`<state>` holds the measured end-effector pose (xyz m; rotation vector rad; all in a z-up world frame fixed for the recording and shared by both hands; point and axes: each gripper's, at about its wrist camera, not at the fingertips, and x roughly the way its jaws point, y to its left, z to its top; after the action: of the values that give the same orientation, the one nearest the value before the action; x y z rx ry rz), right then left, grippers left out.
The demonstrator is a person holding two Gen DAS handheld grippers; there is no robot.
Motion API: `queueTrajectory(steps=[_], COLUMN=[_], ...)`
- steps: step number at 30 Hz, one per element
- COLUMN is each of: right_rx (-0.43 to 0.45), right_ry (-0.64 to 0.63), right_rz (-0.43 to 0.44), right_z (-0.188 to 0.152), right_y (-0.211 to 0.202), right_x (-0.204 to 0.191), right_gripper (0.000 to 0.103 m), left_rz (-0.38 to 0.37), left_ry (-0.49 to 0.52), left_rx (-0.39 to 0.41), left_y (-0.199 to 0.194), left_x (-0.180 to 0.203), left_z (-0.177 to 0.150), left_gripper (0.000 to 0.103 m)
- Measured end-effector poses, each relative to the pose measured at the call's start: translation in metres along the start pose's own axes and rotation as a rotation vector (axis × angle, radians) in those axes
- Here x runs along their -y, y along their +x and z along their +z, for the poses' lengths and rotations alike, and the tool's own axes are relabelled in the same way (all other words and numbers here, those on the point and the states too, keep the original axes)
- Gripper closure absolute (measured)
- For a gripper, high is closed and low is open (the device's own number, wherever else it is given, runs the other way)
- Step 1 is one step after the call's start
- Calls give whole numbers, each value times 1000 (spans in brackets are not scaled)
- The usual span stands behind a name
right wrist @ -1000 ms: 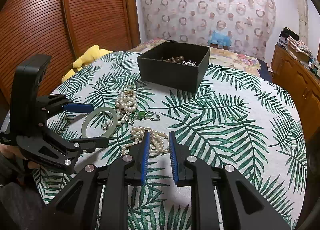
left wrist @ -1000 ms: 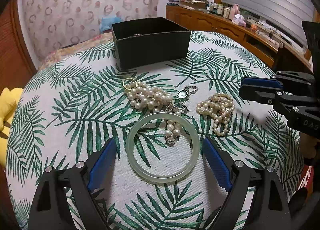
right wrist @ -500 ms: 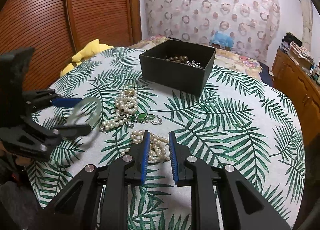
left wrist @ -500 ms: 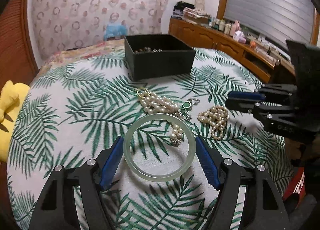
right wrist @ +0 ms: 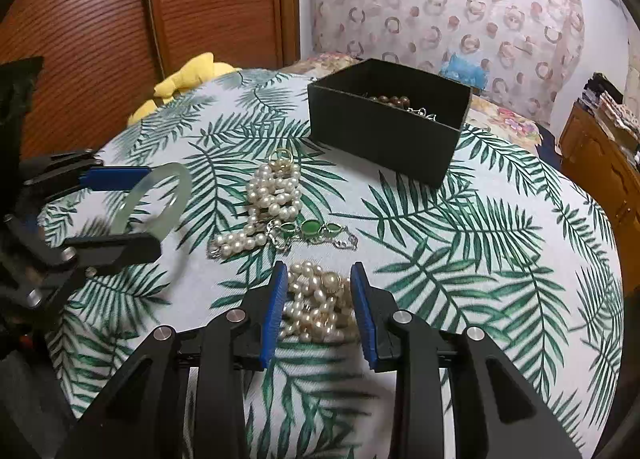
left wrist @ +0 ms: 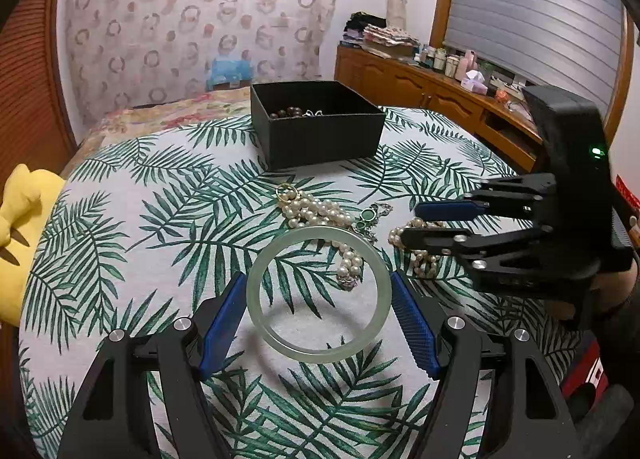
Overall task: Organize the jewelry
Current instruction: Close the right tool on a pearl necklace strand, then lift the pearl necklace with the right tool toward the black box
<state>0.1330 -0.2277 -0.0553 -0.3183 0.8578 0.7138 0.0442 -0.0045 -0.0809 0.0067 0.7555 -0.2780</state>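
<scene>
My left gripper (left wrist: 318,319) is shut on a pale green jade bangle (left wrist: 318,355) and holds it tilted above the leaf-print tablecloth; the bangle also shows in the right wrist view (right wrist: 160,199). My right gripper (right wrist: 320,311) is open with its jaws on either side of a cream pearl pile (right wrist: 320,307), also seen in the left wrist view (left wrist: 420,227). A white pearl strand (right wrist: 272,199), a gold ring (right wrist: 282,157) and a green-stone bracelet (right wrist: 310,229) lie between. The black box (right wrist: 384,131) holds brown beads and a silver chain.
A yellow plush toy (right wrist: 188,75) lies off the table's left edge. A wooden dresser (left wrist: 440,95) with small bottles stands at the right. A bed with a floral cover (left wrist: 160,115) lies behind the table.
My left gripper closed on the bangle and lifted it off the cloth. My right gripper opened from nearly shut and moved forward around the cream pearl pile.
</scene>
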Motion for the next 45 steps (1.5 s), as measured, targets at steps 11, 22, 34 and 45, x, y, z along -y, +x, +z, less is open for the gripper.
queueTrajectory(steps=[11, 22, 34, 45], right_rx=[10, 109, 230, 325], right_ry=[-43, -2, -40, -76], right_rz=[-11, -9, -50, -75], right_z=[2, 19, 57, 105], right_y=[0, -43, -101, -144], right_x=[-4, 18, 19, 21], right_gripper=[88, 97, 97, 97], left_rz=[-5, -7, -5, 8], left_ry=[6, 3, 19, 31], left_rx=[-5, 4, 58, 129], left_y=[2, 0, -16, -29], left_x=[1, 0, -1, -5], left_z=[-1, 1, 21, 52], left_gripper=[34, 34, 34, 34])
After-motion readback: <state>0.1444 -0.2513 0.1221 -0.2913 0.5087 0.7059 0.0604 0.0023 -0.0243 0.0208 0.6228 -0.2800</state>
